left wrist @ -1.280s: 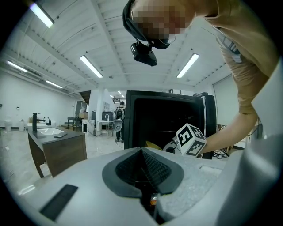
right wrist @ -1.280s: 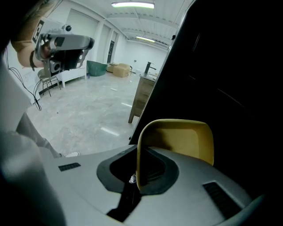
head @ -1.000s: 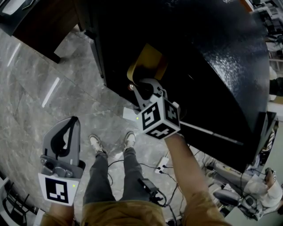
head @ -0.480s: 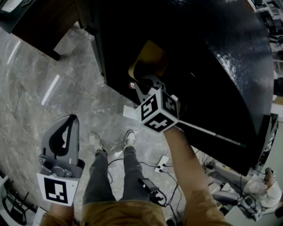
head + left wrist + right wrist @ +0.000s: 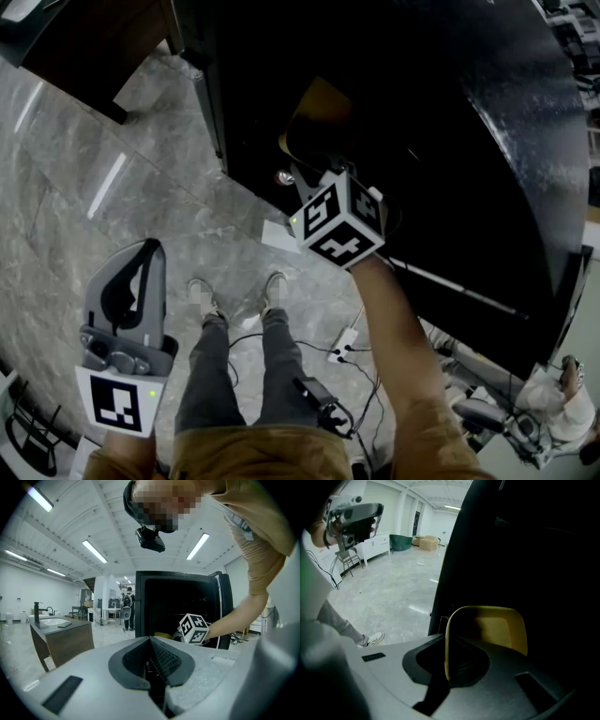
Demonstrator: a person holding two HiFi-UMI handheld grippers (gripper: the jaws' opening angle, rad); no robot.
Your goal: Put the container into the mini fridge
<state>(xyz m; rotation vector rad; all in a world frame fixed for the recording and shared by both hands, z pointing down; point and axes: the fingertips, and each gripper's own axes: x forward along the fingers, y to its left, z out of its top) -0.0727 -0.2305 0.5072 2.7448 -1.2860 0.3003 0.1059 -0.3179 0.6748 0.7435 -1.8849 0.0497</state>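
Observation:
A yellow container [image 5: 497,630] is clamped by its near rim in my right gripper [image 5: 447,665]. It reaches into the dark opening of the black mini fridge [image 5: 525,541]. From the head view the same yellow container [image 5: 314,122] shows just inside the mini fridge [image 5: 422,112], ahead of the right gripper [image 5: 314,178]. My left gripper [image 5: 141,272] hangs low at the left over the floor, jaws together with nothing between them. In the left gripper view the left gripper [image 5: 152,660] looks toward the mini fridge [image 5: 180,606] and the right gripper's marker cube [image 5: 193,629].
Grey marble floor [image 5: 84,178] spreads left of the fridge. A dark wooden cabinet [image 5: 89,47] stands at the upper left. Cables and a power strip [image 5: 345,349] lie by the person's feet. A counter with a sink [image 5: 58,632] stands left.
The right gripper has carried the yellow container a little farther up and into the fridge opening. The left gripper has barely shifted.

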